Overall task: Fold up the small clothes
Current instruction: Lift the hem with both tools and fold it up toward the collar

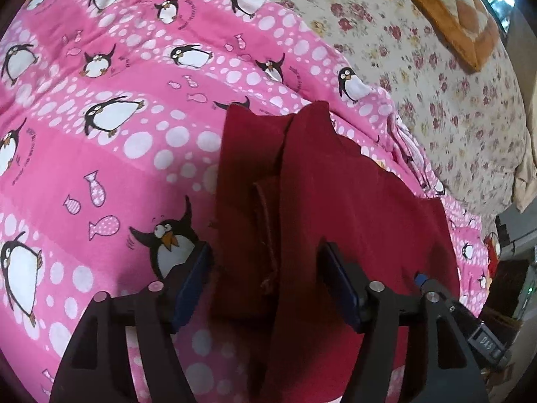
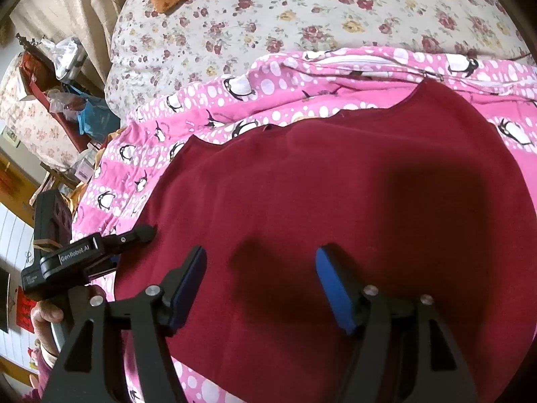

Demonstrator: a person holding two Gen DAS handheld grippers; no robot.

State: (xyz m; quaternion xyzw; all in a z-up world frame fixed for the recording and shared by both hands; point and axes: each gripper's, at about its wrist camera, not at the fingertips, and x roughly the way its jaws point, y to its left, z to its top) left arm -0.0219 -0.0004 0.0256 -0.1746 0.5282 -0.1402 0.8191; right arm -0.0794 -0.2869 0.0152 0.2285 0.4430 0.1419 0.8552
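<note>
I am seeing the dark red knit garment [image 2: 335, 201] lying spread on the pink penguin-print quilt [image 1: 100, 154], near its edge by the floral sheet [image 2: 302, 10]. Left gripper [image 1: 265, 285] is straddling a raised fold running straight ahead, jaws released. Right gripper [image 2: 261, 285] is hovering released over flat cloth, with open quilt to the left for laying the fold.

Both grippers tilt downward. The left gripper [image 1: 265, 285] has its blue-padded jaws spread apart. The right gripper [image 2: 261, 288] likewise stands with jaws wide; a hand [image 2: 50, 312] holds the left gripper's handle beside it.
</note>
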